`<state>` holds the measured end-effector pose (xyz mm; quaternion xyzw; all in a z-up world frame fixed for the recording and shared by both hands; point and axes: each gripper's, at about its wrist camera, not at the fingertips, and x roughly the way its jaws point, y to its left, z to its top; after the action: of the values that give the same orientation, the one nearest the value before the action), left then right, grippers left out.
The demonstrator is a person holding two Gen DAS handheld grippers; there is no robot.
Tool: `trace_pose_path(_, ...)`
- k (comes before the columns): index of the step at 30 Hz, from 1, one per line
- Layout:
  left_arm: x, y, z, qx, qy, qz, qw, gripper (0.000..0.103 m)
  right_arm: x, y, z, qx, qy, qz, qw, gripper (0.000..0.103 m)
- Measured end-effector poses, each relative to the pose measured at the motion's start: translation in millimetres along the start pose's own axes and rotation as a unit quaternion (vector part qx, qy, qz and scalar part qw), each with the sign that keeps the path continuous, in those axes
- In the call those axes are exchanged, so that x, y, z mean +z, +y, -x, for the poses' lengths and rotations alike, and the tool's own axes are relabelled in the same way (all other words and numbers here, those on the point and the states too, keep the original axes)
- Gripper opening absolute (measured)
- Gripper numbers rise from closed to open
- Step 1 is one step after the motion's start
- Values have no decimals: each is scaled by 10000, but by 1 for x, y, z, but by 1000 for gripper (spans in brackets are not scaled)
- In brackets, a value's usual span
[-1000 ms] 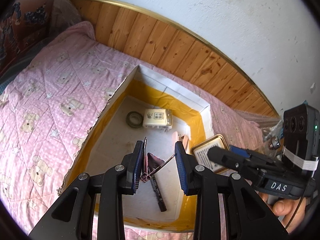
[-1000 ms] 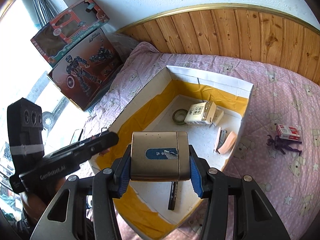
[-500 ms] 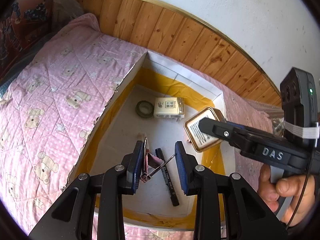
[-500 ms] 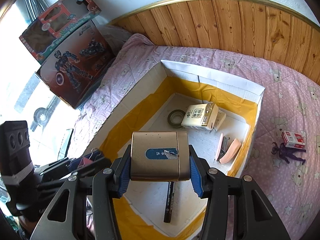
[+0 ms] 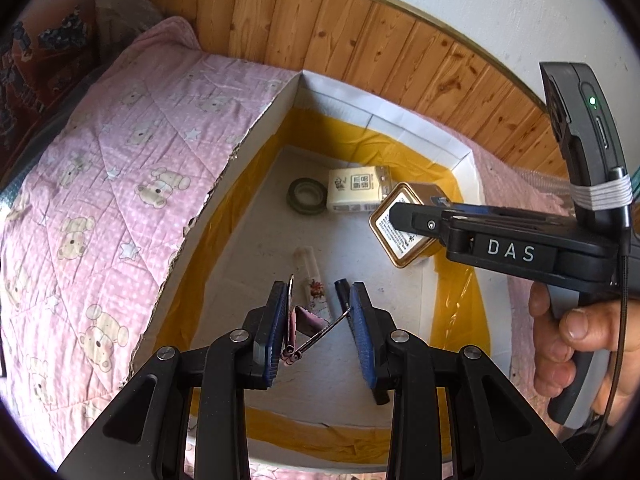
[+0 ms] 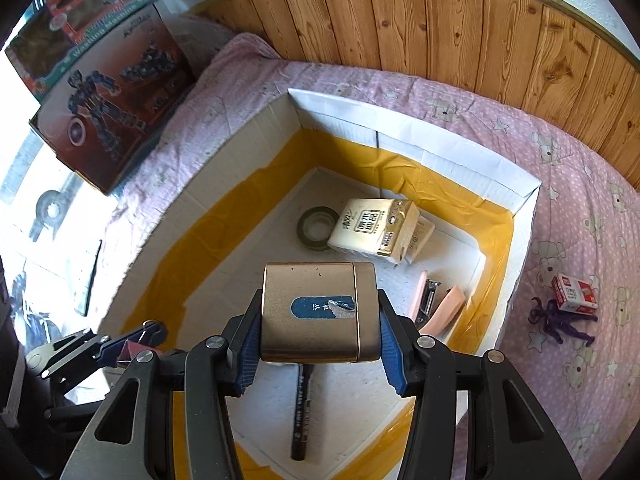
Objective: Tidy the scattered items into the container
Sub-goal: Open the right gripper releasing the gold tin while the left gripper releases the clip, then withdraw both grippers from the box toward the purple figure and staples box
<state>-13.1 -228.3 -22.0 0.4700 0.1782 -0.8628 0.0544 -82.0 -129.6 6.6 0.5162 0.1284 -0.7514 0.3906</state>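
A white box [image 5: 420,140] [image 6: 440,148] lined with yellow tape lies on the pink bed. My left gripper [image 5: 320,324] is shut on a pink binder clip [image 5: 304,324] by its wire handles, above the box floor. My right gripper [image 6: 320,336] is shut on a gold tin [image 6: 318,312] over the box; the tin also shows in the left wrist view [image 5: 404,228]. Inside lie a tape roll [image 6: 318,226], a tissue pack [image 6: 372,228], a black marker [image 6: 302,412], a pink stapler [image 6: 430,306] and a clear tube [image 5: 312,276].
On the quilt right of the box lie a small red-and-white box [image 6: 576,294] and a purple figure [image 6: 560,322]. Toy boxes [image 6: 104,92] lean at the bed's left end. A wooden headboard [image 6: 480,28] runs along the back.
Both grippers have moved further over the box with their loads. The gold tin has come from the box's right rim to over its floor. The clear tube has come into view.
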Motion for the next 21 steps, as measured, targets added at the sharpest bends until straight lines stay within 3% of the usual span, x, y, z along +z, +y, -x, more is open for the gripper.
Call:
trace_pose_path(12, 5, 4, -14, 176, 189, 84, 9996, 37, 7, -5, -22, -284, 286, -25, 9992, 52)
trace_pose_path(21, 9, 13, -11, 227, 130, 316, 9992, 40, 6, -6, -17, -220, 208, -119, 9995, 52)
